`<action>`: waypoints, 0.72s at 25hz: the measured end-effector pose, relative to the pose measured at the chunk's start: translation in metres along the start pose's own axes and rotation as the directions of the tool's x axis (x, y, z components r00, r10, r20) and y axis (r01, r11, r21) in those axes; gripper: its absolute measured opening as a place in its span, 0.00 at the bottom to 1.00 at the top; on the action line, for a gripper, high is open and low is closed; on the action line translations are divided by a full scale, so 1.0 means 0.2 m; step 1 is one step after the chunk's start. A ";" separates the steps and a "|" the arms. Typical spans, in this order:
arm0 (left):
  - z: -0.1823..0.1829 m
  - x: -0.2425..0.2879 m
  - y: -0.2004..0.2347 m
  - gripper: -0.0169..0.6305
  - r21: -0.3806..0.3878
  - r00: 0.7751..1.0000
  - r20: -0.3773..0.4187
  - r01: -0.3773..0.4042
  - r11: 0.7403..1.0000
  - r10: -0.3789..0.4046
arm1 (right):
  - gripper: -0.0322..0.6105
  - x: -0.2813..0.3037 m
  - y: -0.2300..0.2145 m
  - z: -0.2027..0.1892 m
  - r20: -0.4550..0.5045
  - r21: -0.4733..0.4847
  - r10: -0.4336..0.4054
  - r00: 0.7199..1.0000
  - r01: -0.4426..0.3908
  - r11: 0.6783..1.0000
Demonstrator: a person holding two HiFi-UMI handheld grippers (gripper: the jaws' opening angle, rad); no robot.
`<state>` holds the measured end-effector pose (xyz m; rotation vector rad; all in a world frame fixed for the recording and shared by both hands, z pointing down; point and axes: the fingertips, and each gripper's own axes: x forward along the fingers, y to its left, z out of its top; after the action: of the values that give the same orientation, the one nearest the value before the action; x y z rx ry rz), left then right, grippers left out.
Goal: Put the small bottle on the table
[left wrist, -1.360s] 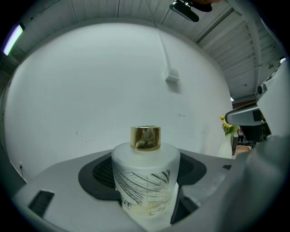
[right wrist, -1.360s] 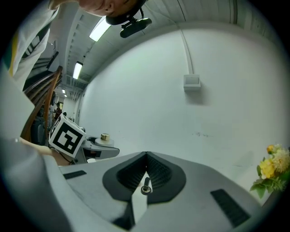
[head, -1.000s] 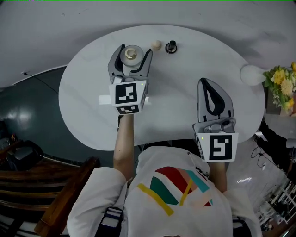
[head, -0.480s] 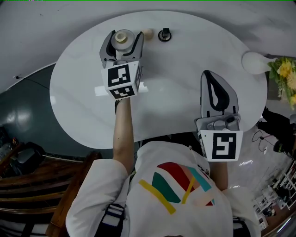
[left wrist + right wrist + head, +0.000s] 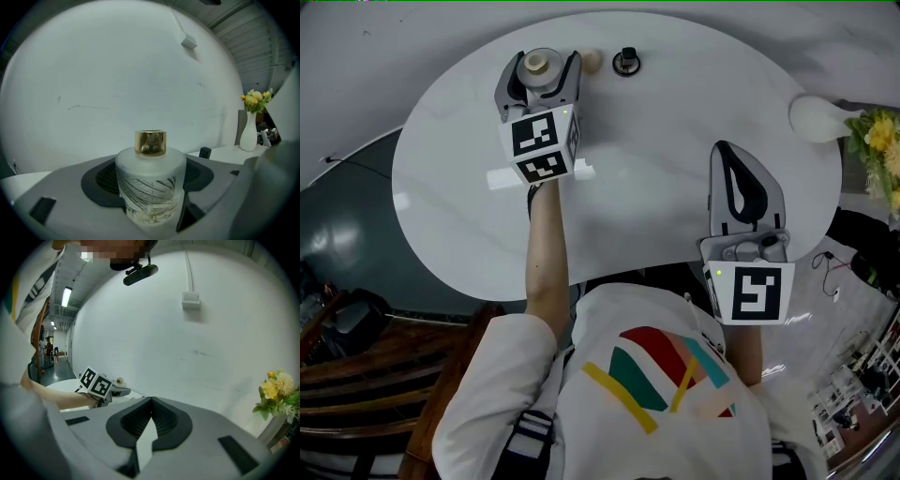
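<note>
The small frosted glass bottle (image 5: pixel 150 185) with a gold cap sits upright between the jaws of my left gripper (image 5: pixel 539 75), which is shut on its body. In the head view the small bottle (image 5: pixel 540 69) is over the far part of the round white table (image 5: pixel 675 150); whether its base touches the top I cannot tell. My right gripper (image 5: pixel 741 192) hovers over the table's near right edge, its jaws shut with nothing between them. In the right gripper view the left gripper (image 5: pixel 112 391) shows far off with the bottle in it.
A small cream ball (image 5: pixel 592 62) and a small black knob-like object (image 5: pixel 626 62) lie just right of the bottle on the far side of the table. A white vase (image 5: pixel 814 120) with yellow flowers (image 5: pixel 881 141) stands at the right rim. A dark wooden chair (image 5: pixel 384 375) stands at the near left.
My left gripper has carried the bottle farther out over the table and slightly left. The right gripper has stayed about where it was.
</note>
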<state>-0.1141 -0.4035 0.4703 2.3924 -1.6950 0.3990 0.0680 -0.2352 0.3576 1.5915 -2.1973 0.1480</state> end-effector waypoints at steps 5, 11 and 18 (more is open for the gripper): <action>-0.06 0.04 0.02 0.57 -0.010 1.000 -0.025 -0.003 1.000 0.003 | 0.07 -0.01 -0.02 -0.01 0.004 0.067 0.008 1.000 -0.009 0.998; -0.12 0.06 0.03 0.57 -0.020 0.999 -0.049 -0.008 1.000 0.007 | 0.07 -0.02 -0.03 -0.04 -0.001 0.146 0.024 1.000 -0.023 0.989; -0.19 0.11 0.04 0.57 -0.029 0.997 -0.080 -0.012 1.000 0.010 | 0.07 -0.02 -0.05 -0.08 -0.007 0.183 0.028 1.000 -0.026 0.983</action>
<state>-0.1185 -0.4150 0.5132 2.3153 -1.6687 0.4616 0.0818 -0.2302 0.3686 1.6525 -2.2540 0.3747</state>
